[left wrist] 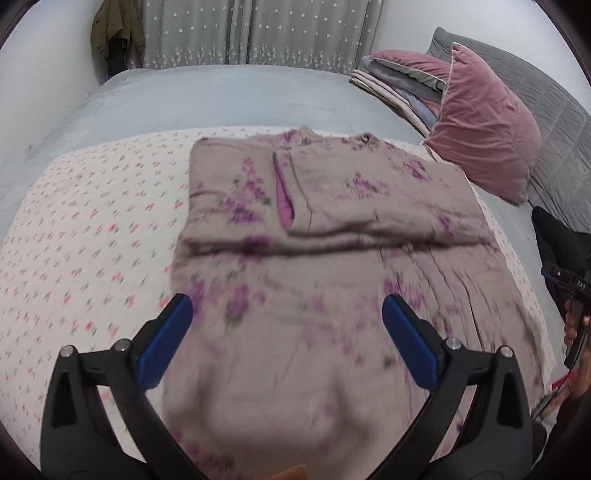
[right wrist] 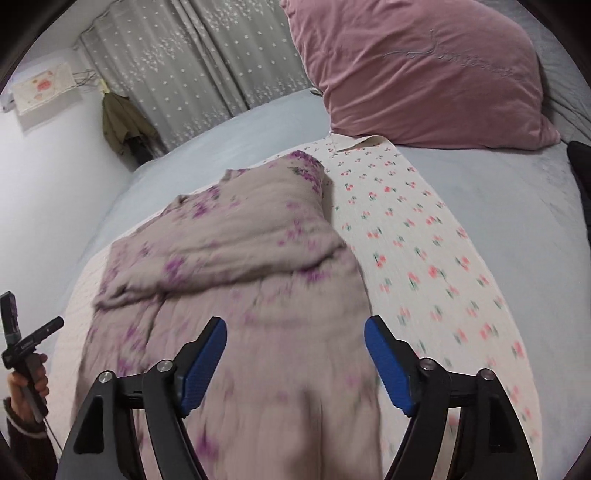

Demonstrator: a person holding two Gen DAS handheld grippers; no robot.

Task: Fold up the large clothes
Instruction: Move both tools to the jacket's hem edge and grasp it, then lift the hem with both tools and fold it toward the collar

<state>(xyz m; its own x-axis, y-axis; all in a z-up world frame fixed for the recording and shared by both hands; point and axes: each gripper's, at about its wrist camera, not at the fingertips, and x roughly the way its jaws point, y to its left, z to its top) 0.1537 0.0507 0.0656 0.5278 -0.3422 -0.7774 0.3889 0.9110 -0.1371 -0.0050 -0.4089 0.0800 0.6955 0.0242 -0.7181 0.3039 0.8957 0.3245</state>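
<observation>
A large padded mauve garment with purple flowers [left wrist: 314,229] lies on the bed, its far part folded over itself, with a pink lining showing at a slit. It also shows in the right wrist view [right wrist: 236,258]. My left gripper [left wrist: 287,314] is open, its blue pads spread wide above the garment's near part. My right gripper [right wrist: 295,339] is open too, above the garment's near edge on the right side. Neither holds any cloth. The left gripper's handle and hand [right wrist: 26,354] show at the left edge of the right wrist view.
A white sheet with small red flowers [left wrist: 92,229] lies under the garment on a pale blue bed cover [left wrist: 221,92]. A pink velvet pillow [left wrist: 480,122] and stacked folded bedding [left wrist: 399,81] sit at the head. Grey curtains [left wrist: 240,29] and a hanging olive jacket [left wrist: 114,33] are behind.
</observation>
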